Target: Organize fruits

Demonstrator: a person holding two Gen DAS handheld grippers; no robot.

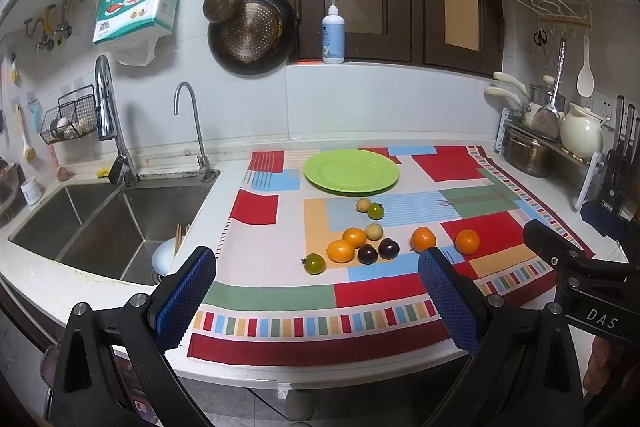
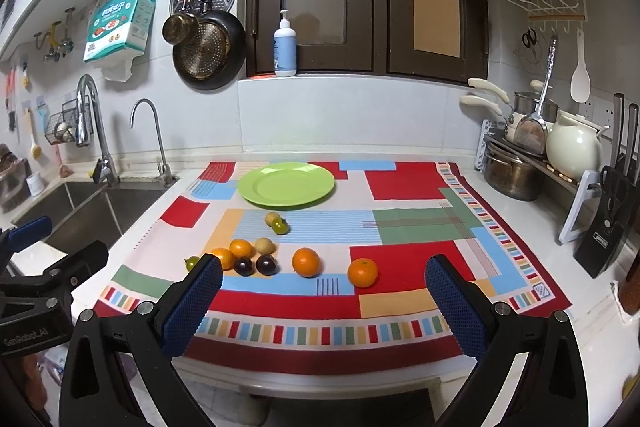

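Observation:
An empty green plate point(image 1: 351, 171) point(image 2: 286, 184) sits at the back of a colourful patterned cloth point(image 1: 460, 167) point(image 2: 404, 183). In front of it lie several small fruits: oranges point(image 1: 423, 239) point(image 2: 306, 261), two dark plums point(image 1: 389, 248) point(image 2: 267, 264), green fruits point(image 1: 314, 263) point(image 2: 280, 225) and yellowish ones point(image 1: 373, 231) point(image 2: 265, 245). My left gripper point(image 1: 316, 291) is open and empty, held above the counter's front edge. My right gripper point(image 2: 324, 291) is open and empty, also near the front edge, to the right of the left one.
A steel sink point(image 1: 96, 227) with two taps lies left of the cloth. Pots, a white kettle point(image 2: 574, 147) and a knife block point(image 2: 612, 227) stand along the right side. A soap bottle point(image 1: 333, 33) stands on the window ledge. Pans hang on the wall.

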